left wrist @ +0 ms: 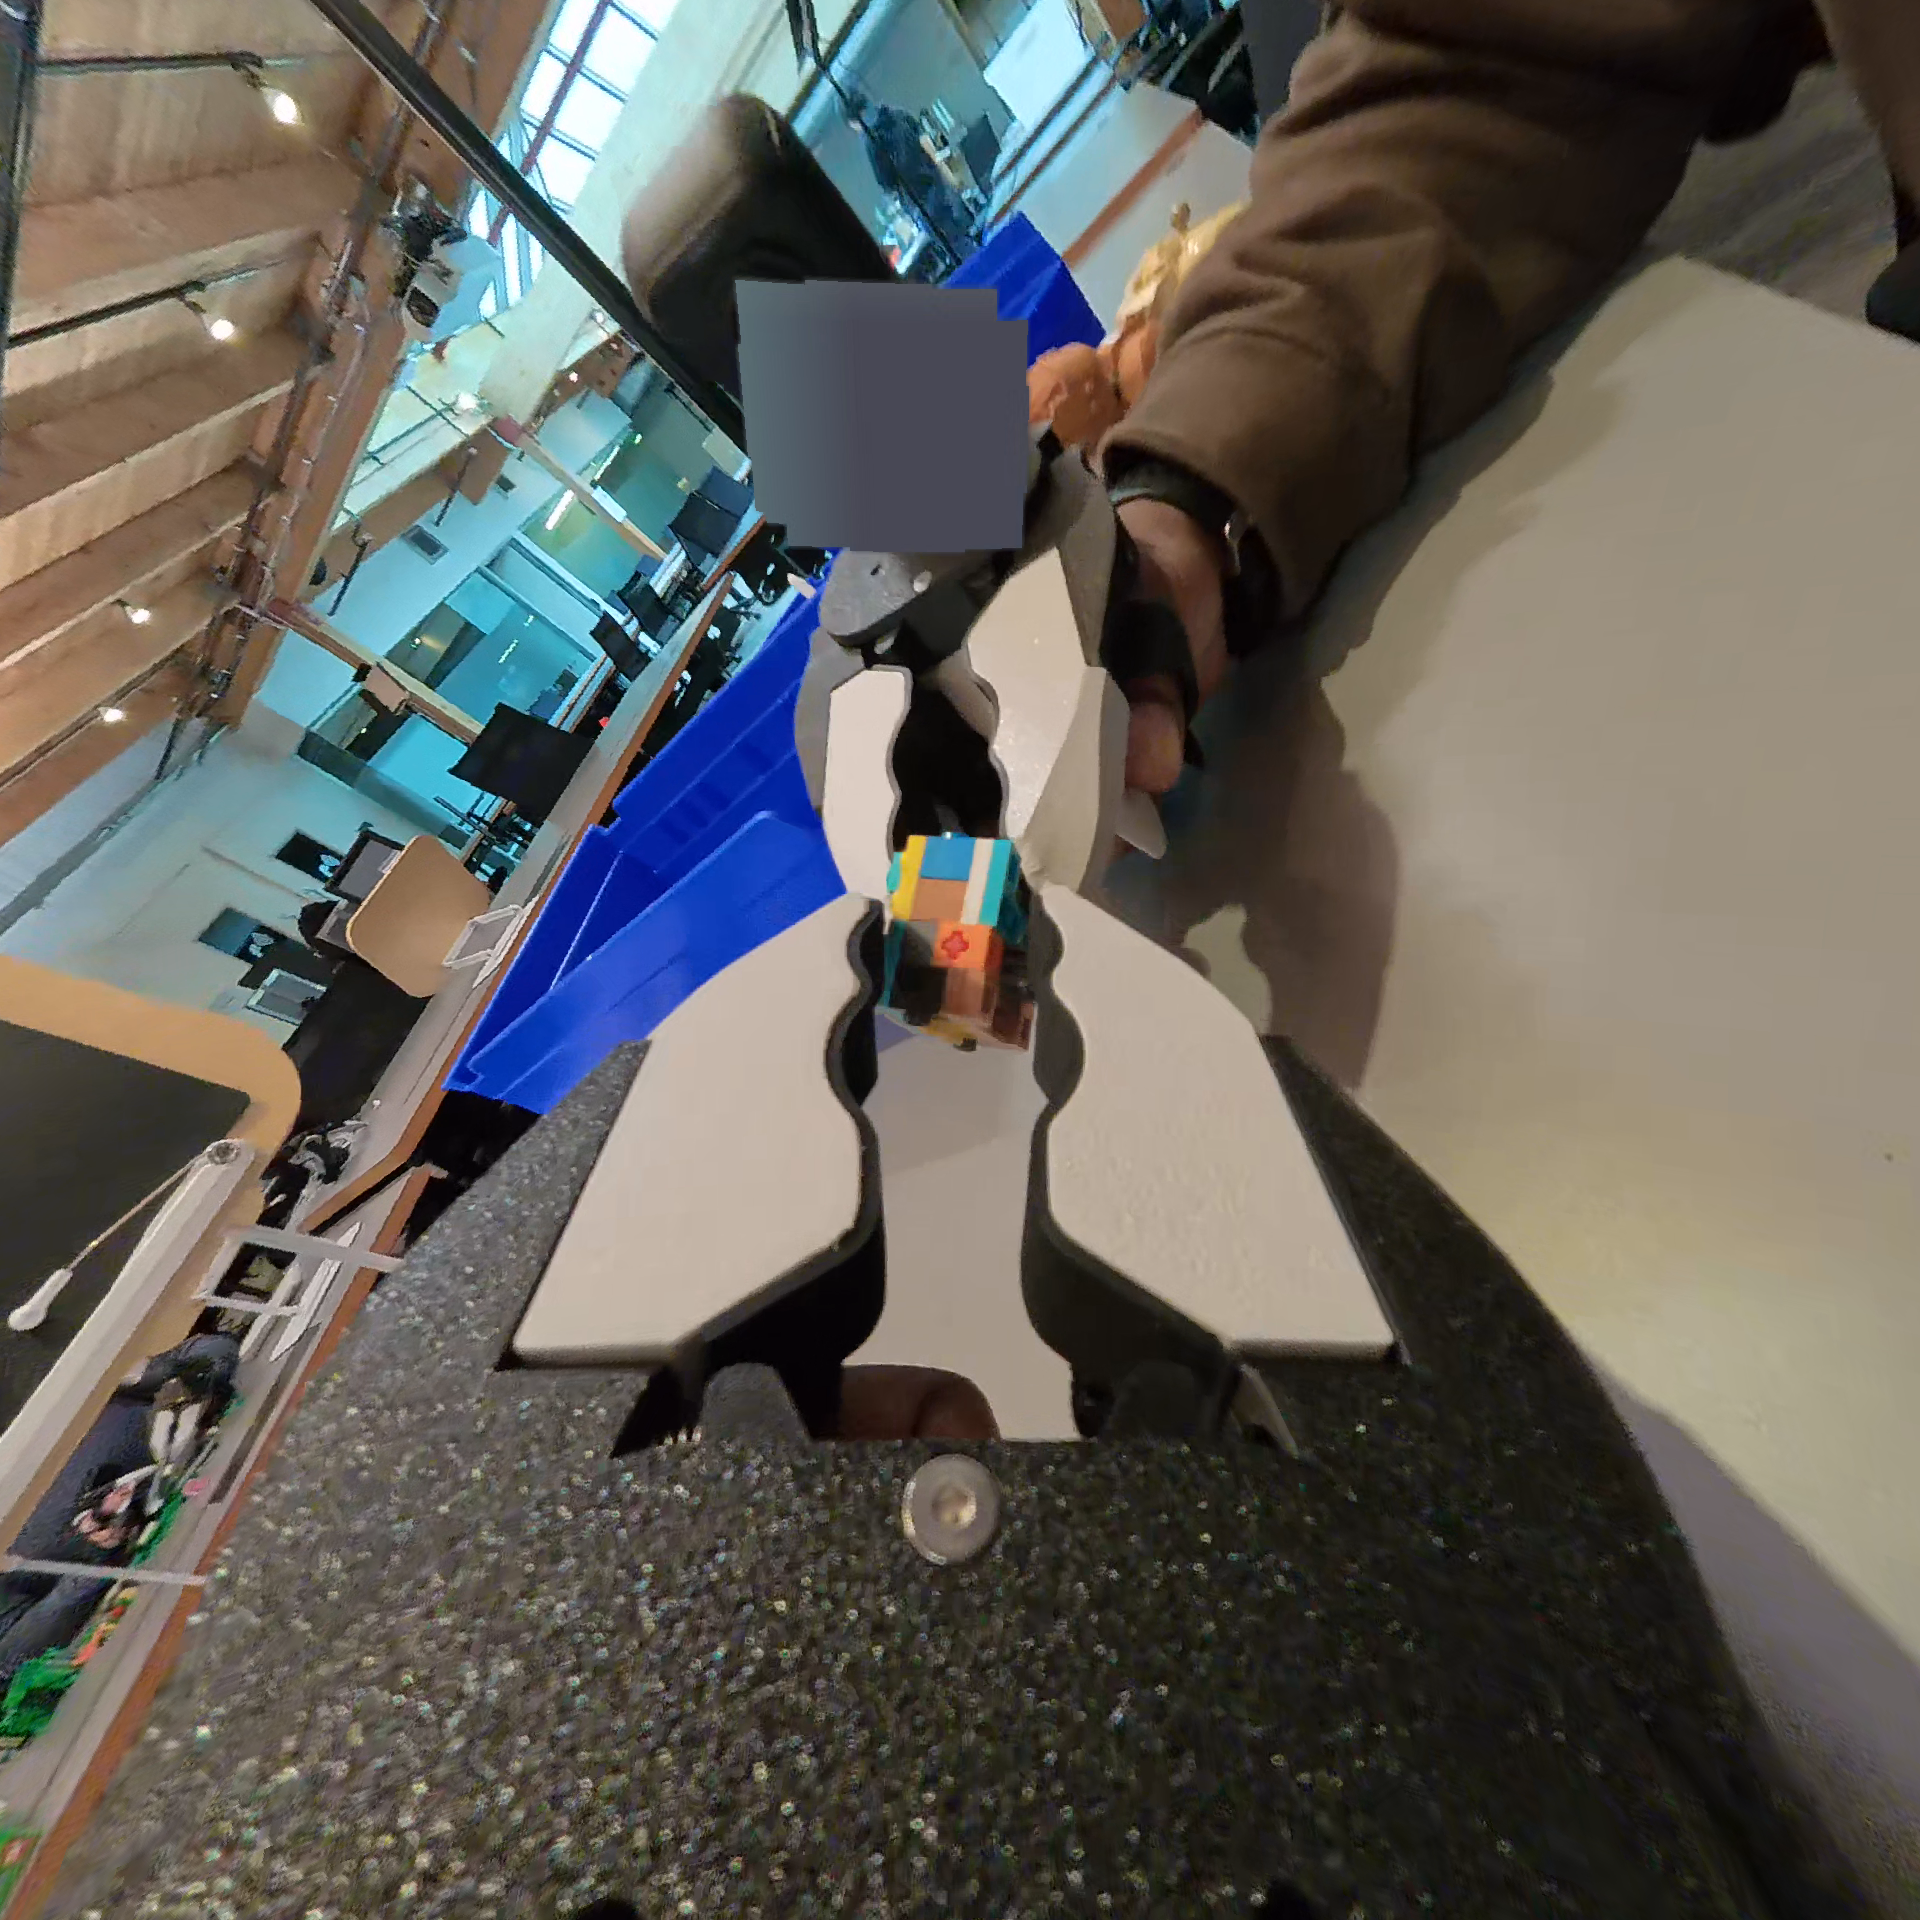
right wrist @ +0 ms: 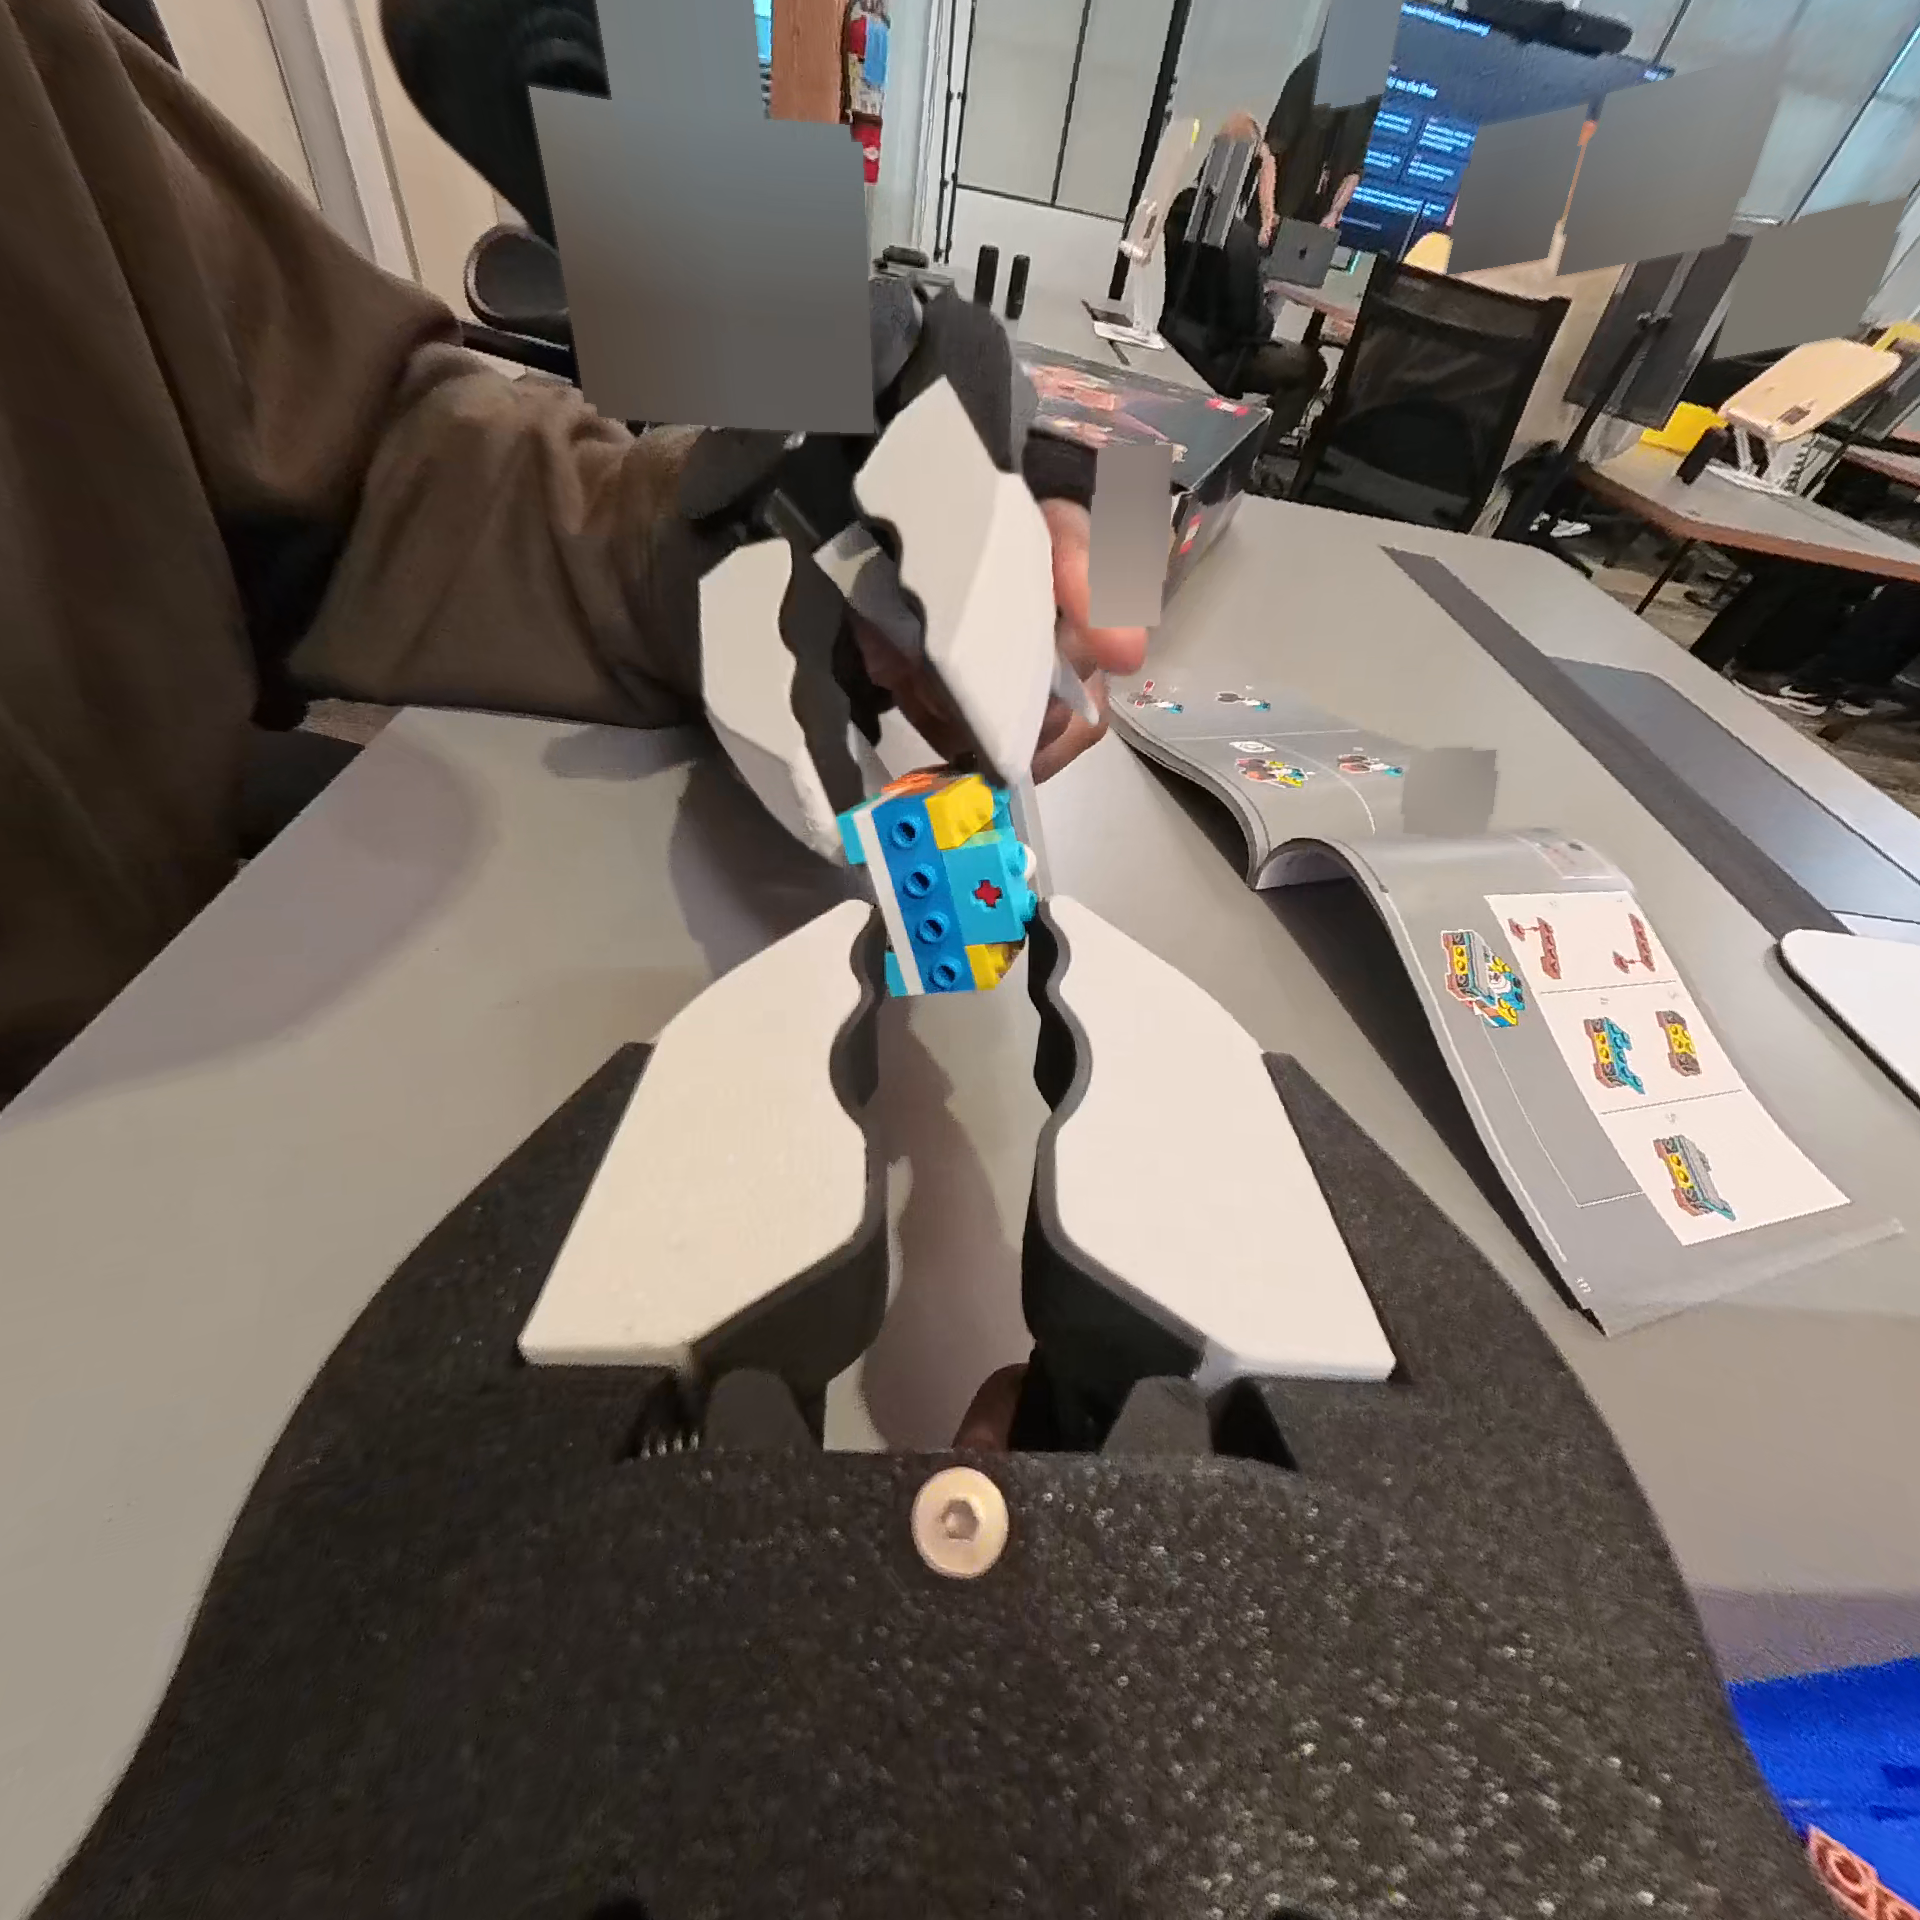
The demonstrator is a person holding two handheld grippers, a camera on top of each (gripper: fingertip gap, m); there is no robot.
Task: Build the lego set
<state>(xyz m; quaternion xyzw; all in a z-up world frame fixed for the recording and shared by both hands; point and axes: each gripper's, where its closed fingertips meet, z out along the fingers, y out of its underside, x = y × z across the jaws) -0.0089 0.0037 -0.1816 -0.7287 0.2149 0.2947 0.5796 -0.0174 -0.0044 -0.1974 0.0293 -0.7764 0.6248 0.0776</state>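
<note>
A small lego assembly point(left wrist: 951, 940) of blue, yellow, orange and brown bricks is held in the air above the grey table point(left wrist: 1662, 831). My left gripper point(left wrist: 956, 914) is shut on its near end. My right gripper point(left wrist: 971, 862) comes in from the far side and is shut on its other end. In the right wrist view the lego assembly point(right wrist: 935, 904) shows a blue studded face and yellow corners. There my right gripper point(right wrist: 956, 920) grips its lower part and my left gripper point(right wrist: 930, 821) grips its top.
Blue bins point(left wrist: 675, 935) stand along the table's left side. An open instruction booklet point(right wrist: 1558, 1039) lies to the right, with a dark lego box point(right wrist: 1143, 416) behind it. A blue bin point(right wrist: 1849, 1766) shows at the lower right. A brown sleeve point(right wrist: 312, 520) reaches in. The grippers are tip to tip, or close to it.
</note>
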